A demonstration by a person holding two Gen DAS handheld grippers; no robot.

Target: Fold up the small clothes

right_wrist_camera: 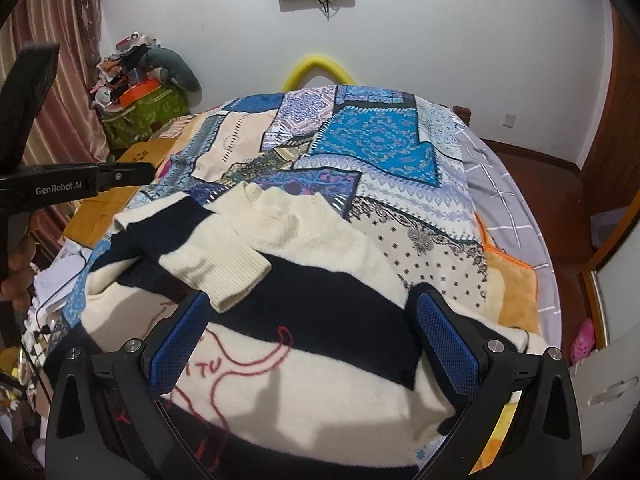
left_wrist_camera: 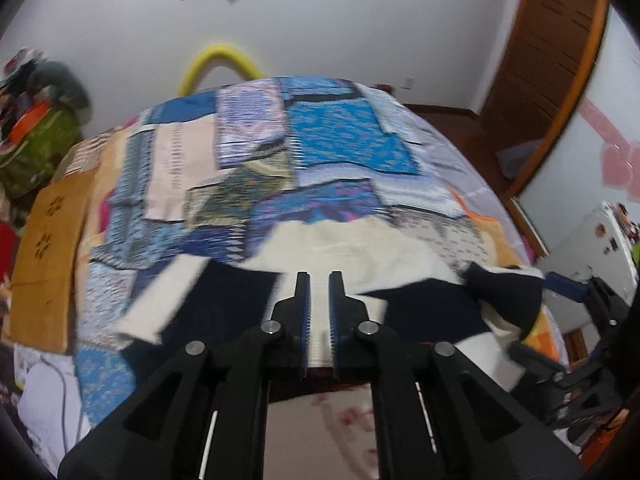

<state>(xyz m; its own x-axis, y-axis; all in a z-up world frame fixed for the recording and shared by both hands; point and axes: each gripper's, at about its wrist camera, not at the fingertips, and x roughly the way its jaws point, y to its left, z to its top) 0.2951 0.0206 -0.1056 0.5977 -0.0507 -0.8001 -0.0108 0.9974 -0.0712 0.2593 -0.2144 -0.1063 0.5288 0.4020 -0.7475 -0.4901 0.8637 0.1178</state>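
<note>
A cream and navy striped sweater [right_wrist_camera: 304, 280] with red stitching lies on the patchwork bedspread [right_wrist_camera: 372, 140], one cream sleeve [right_wrist_camera: 224, 256] folded across its chest. My right gripper [right_wrist_camera: 316, 320] is open, its blue-padded fingers [right_wrist_camera: 444, 340] spread over the sweater's body. My left gripper [left_wrist_camera: 319, 280] is shut on a ribbed cream edge of the sweater [left_wrist_camera: 320, 324], near its lower part. The view is blurred. The left gripper's body also shows in the right wrist view [right_wrist_camera: 68, 186] at the far left, held by a hand.
A brown board [left_wrist_camera: 48, 256] lies on the bed's left side. A green bin with clutter [right_wrist_camera: 140, 112] stands by the curtain. A yellow arch [right_wrist_camera: 320, 68] rises behind the bed. A wooden wardrobe [left_wrist_camera: 548, 60] and a white cabinet [left_wrist_camera: 596, 248] are on the right.
</note>
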